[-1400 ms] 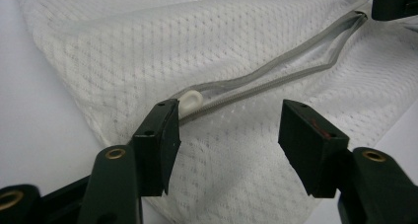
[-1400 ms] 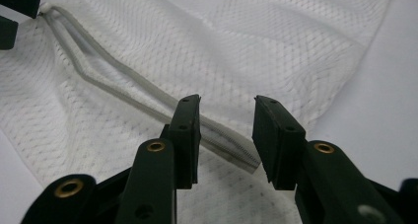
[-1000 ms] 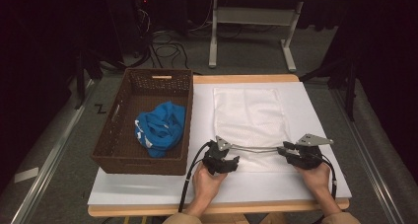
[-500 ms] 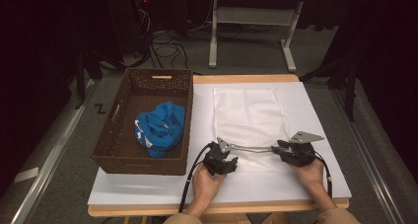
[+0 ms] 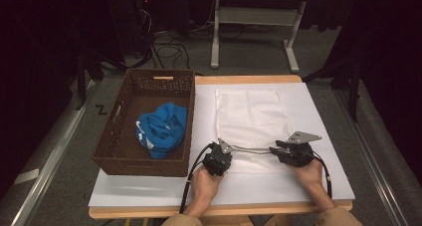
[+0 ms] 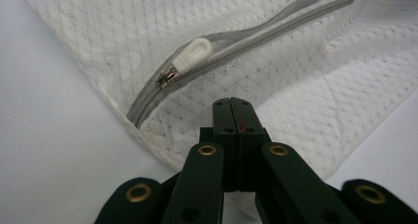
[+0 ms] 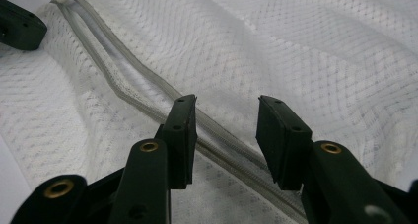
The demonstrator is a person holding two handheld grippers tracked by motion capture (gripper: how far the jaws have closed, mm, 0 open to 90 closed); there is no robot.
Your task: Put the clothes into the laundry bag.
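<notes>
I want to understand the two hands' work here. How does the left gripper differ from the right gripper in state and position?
The left gripper has just been closing and its jaws now meet, shut over the white mesh bag just beside the white zipper pull; the right gripper stands open, with the grey zipper running between its jaws. The left works at the bag's left near corner, the right at the right one. Both are black, hand-held and low over the bag's near edge.
</notes>
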